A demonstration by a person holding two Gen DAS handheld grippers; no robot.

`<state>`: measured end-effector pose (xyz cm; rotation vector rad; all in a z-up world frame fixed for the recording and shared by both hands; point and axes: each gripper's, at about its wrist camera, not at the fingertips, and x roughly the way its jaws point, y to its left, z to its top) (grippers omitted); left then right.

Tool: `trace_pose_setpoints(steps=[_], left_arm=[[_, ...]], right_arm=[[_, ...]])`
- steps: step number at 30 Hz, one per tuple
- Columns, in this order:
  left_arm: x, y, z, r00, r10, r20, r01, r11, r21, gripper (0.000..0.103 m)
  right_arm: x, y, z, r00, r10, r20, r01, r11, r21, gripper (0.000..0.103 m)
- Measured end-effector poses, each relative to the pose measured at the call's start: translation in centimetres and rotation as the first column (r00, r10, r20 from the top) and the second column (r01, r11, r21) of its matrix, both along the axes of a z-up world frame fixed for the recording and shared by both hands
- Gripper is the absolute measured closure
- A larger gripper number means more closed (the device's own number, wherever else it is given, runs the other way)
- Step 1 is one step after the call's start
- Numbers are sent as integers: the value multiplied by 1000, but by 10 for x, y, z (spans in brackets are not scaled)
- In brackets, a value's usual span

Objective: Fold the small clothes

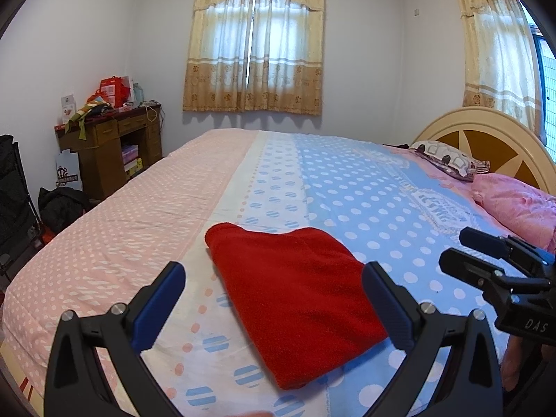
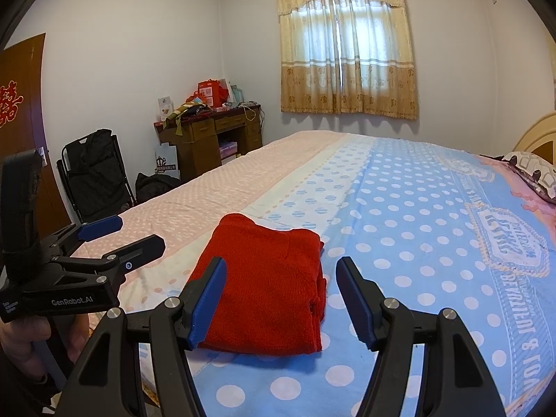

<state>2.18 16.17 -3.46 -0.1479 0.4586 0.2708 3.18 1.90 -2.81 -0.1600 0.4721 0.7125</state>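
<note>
The left gripper [image 1: 272, 299] hovers with jaws wide, empty, either side of a red folded garment [image 1: 295, 299], seemingly just above it. The right gripper [image 2: 279, 299] also stands open, holding nothing. The garment, a thick knit rectangle, lies flat on the dotted bed [image 2: 399, 215], its long axis running away from the jaws.

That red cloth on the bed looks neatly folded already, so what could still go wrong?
The red cloth lies folded on the bedspread, with both the left gripper and right gripper open above it. A careless pinch could drag the top layer and undo the fold, or snag the bedspread too.
</note>
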Motion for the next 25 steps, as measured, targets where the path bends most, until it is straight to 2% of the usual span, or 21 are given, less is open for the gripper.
trace_pose_setpoints(steps=[8, 20, 25], left_arm=[[-3, 4, 7, 999, 23, 29, -24, 1000, 20, 0], [-2, 18, 3, 996, 90, 19, -91, 995, 30, 0], [-2, 16, 4, 997, 76, 25, -77, 996, 44, 0]], right_arm=[[-1, 0, 1, 1000, 5, 2, -5, 1000, 3, 37], [-4, 3, -3, 1000, 26, -6, -27, 1000, -7, 36], [-4, 3, -6, 999, 32, -14, -32, 999, -10, 36]])
